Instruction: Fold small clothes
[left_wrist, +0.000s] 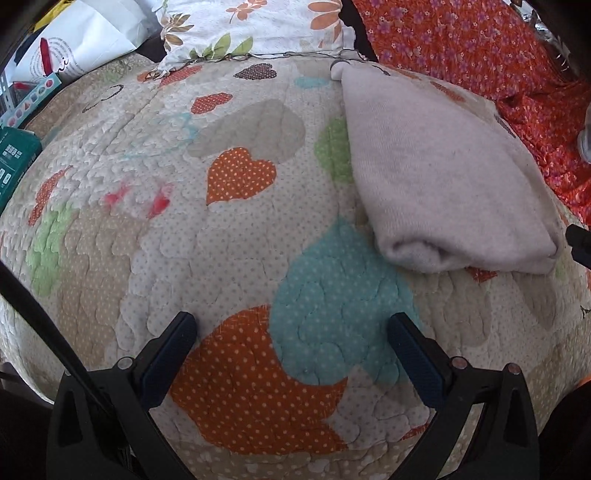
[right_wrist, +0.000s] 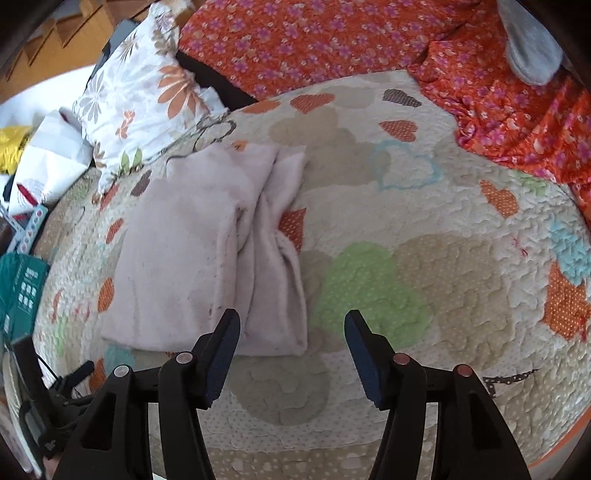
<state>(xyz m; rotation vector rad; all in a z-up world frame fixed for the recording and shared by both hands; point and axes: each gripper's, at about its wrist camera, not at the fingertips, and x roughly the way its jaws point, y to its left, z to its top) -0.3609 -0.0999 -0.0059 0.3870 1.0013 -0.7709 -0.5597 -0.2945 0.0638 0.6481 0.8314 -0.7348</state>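
Jaws apart on both grippers; folded garment (right_wrist: 207, 251) lies on quilt (right_wrist: 424, 258) beside floral pillow (right_wrist: 140, 96).

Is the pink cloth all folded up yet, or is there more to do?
Looks nearly done: the pale pink cloth lies folded in layers on the heart quilt. Nothing is in hand: the left gripper and right gripper are both open and empty. Maybe left: tidying the loose flap on its right side. The orange flowered fabric lies crumpled behind it.
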